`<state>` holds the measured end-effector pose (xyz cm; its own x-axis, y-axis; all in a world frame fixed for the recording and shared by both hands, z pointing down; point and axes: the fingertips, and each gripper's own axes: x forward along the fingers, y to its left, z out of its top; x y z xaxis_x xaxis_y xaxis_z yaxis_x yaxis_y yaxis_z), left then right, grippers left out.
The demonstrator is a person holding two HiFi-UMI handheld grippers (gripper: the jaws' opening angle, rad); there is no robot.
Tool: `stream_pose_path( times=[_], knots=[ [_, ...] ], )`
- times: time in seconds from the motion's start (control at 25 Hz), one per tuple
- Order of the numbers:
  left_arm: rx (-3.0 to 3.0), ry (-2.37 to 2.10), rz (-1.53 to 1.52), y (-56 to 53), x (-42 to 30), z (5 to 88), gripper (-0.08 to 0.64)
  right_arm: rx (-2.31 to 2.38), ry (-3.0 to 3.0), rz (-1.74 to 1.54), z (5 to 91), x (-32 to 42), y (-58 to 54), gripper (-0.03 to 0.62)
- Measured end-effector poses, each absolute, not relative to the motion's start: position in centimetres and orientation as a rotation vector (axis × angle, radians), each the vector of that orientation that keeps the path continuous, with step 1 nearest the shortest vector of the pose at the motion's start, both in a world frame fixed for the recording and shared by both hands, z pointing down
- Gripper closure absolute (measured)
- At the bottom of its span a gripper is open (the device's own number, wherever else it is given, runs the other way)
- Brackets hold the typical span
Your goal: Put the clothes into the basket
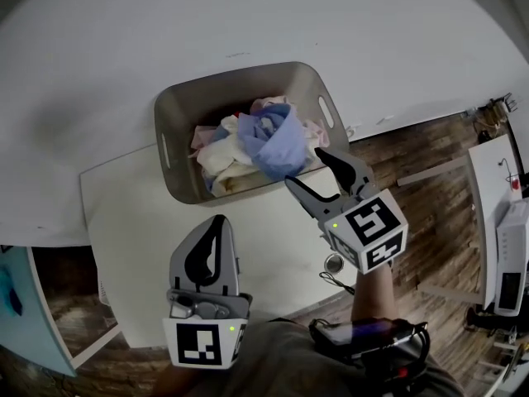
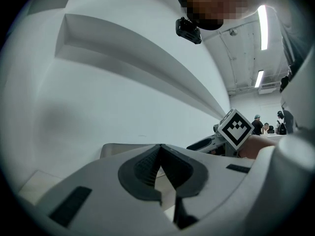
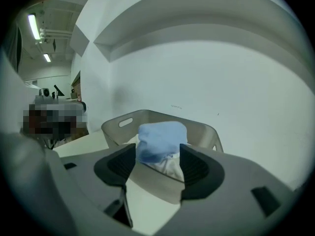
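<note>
A grey plastic basket [image 1: 175, 110] stands at the far side of the white table [image 1: 124, 222], against the wall. It holds a heap of clothes: a blue garment [image 1: 277, 143] on top, with white and pink pieces around it. My right gripper [image 1: 304, 169] hovers at the basket's near right rim, open, with nothing between its pads. In the right gripper view the blue garment [image 3: 160, 141] shows beyond the open right gripper [image 3: 156, 163], inside the basket [image 3: 123, 123]. My left gripper [image 1: 216, 222] stays over the table nearer to me, shut and empty; the left gripper [image 2: 160, 150] has its tips together.
A small round object [image 1: 334, 263] and a thin cable lie at the table's near right edge. Wooden floor [image 1: 430, 222] lies to the right, with a white bench [image 1: 504, 246] at the far right. The white wall runs right behind the basket.
</note>
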<state>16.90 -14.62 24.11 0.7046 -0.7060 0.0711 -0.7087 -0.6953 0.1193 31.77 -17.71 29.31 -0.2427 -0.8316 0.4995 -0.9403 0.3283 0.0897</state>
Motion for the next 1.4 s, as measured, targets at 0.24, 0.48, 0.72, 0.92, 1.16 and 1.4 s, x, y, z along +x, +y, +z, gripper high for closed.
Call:
stream_pose_path(
  times=[0.24, 0.48, 0.72, 0.92, 1.16, 1.4],
  knots=[
    [2.812, -1.143, 0.034, -11.4, 17.9, 23.2, 0.551, 1.631, -2.187, 0.266, 28.0, 32.0, -13.8, 0.356],
    [2.864, -1.141, 0.013, -7.5, 18.3, 21.7, 0.551, 1.724, -2.313, 0.181, 25.1, 31.2, -8.9, 0.499],
    [2.878, -1.077, -0.033, -2.5, 18.8, 20.3, 0.551, 1.840, -2.408, 0.106, 22.7, 30.3, -2.4, 0.577],
    [2.908, -1.070, -0.080, 1.2, 18.3, 18.7, 0.551, 1.934, -2.446, 0.058, 21.0, 29.1, 2.5, 0.583],
    [2.955, -1.104, -0.141, 4.1, 17.2, 16.6, 0.551, 1.967, -2.433, 0.009, 19.9, 27.8, 6.8, 0.584],
    [2.986, -1.094, -0.171, 6.2, 17.0, 15.4, 0.551, 1.974, -2.418, -0.027, 18.8, 27.4, 8.9, 0.586]
  ],
)
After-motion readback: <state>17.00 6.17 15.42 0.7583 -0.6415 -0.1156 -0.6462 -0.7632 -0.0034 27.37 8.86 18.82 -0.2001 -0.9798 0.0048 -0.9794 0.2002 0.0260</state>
